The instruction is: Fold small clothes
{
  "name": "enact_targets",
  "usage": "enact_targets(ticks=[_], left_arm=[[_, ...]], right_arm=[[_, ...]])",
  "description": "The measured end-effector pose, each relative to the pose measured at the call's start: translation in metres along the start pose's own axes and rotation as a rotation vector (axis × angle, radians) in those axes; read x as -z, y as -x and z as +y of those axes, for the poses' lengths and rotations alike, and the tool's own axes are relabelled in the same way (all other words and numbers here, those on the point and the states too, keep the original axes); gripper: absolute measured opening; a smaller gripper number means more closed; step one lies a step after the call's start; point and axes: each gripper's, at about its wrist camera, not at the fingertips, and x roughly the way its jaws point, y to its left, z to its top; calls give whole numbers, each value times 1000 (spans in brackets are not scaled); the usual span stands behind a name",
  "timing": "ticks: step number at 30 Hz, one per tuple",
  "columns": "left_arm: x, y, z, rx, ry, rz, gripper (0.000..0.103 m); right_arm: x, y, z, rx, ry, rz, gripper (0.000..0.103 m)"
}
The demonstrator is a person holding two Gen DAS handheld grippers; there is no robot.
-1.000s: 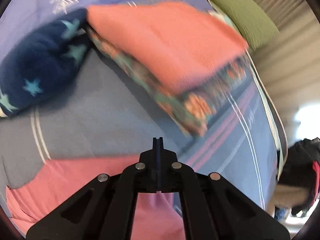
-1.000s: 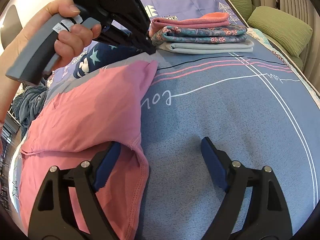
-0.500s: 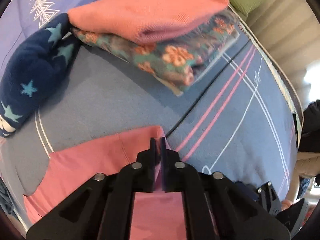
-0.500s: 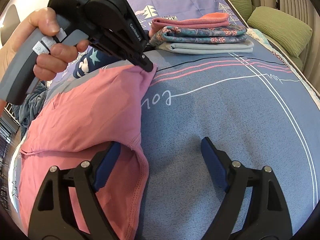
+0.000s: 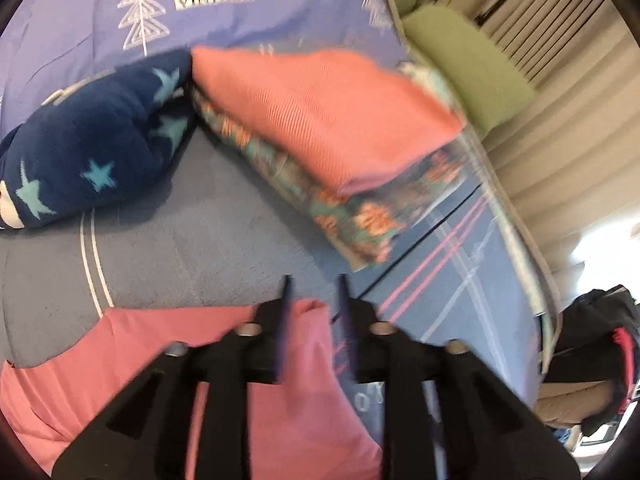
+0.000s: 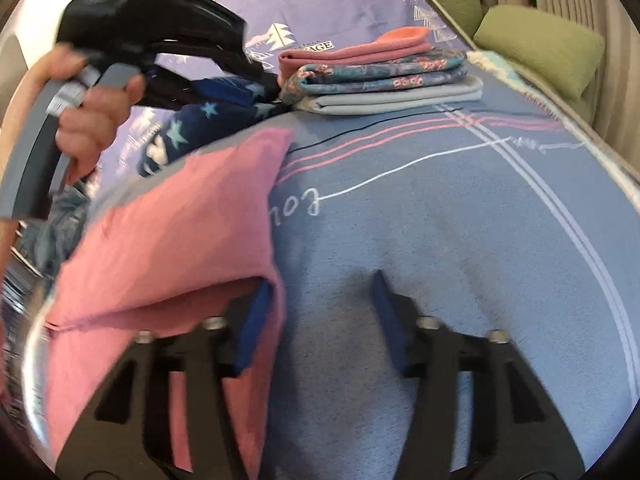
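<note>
Two grippers. Left gripper (image 5: 314,292): jaws parted, just been opening, above far corner of pink garment (image 5: 304,408), no grip on it. Right gripper (image 6: 318,304): jaws apart, just been closing; left pad at near edge of same pink garment (image 6: 180,232), right pad over bare blue blanket (image 6: 460,220); nothing pinched. One pink garment, spread on blanket. One stack of folded clothes (image 6: 384,76), three visible items: coral-pink, floral, pale blue. One navy star-print item (image 5: 92,140) beside stack. Two green cushions (image 6: 540,48).

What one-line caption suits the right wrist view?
Right gripper open at the pink garment's edge; left gripper lifted near the folded stack.
</note>
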Motion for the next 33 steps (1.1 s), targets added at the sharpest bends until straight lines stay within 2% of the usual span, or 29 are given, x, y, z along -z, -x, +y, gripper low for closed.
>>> enact_targets(ticks=[3,4,8,11,12,14,16,18,20,22,23,24,25,27,29,31,33], left_arm=[[9,20,-3,-13,-30,-58,40],[16,26,1,-28,-34,-69,40],[62,52,30,-64,-18,-101,40],[117,71,65,-93,24,-138,40],[133,81,79,-96,46,-159,40],[171,109,111,-156,104,-235,40],[207,137,143,-230,170,-318,40],[234,152,168,-268,256,-362,40],[258,154,189,-338,315,-392,40],[275,145,205,-355,365,-392,40],[278,142,208,-336,383,-396,40],[283,137,214,-312,406,-399,40],[288,130,220,-301,421,-397,40],[290,127,218,-312,370,-414,44],[290,130,215,-320,310,-410,48],[292,137,217,-371,311,-430,48],[296,153,225,-398,356,-490,48]], right_arm=[[4,2,5,-34,9,6,12],[6,4,8,-30,14,10,9],[10,7,14,-2,38,31,9],[8,16,-1,-43,-29,54,15],[8,21,-4,-16,-38,40,15],[6,31,-10,21,-40,2,16],[-5,30,-8,-22,-39,5,1],[-20,22,4,-85,-33,29,1],[-37,11,29,-103,55,23,1],[-52,-3,57,-132,148,19,1],[-57,-16,71,-191,175,59,1],[-60,-26,76,-198,179,90,1],[-60,-40,76,-141,178,121,1],[-53,-67,57,10,150,147,0],[-49,-66,40,-79,96,116,0],[-50,-60,36,-58,71,126,0],[-53,-52,46,-21,111,127,0]])
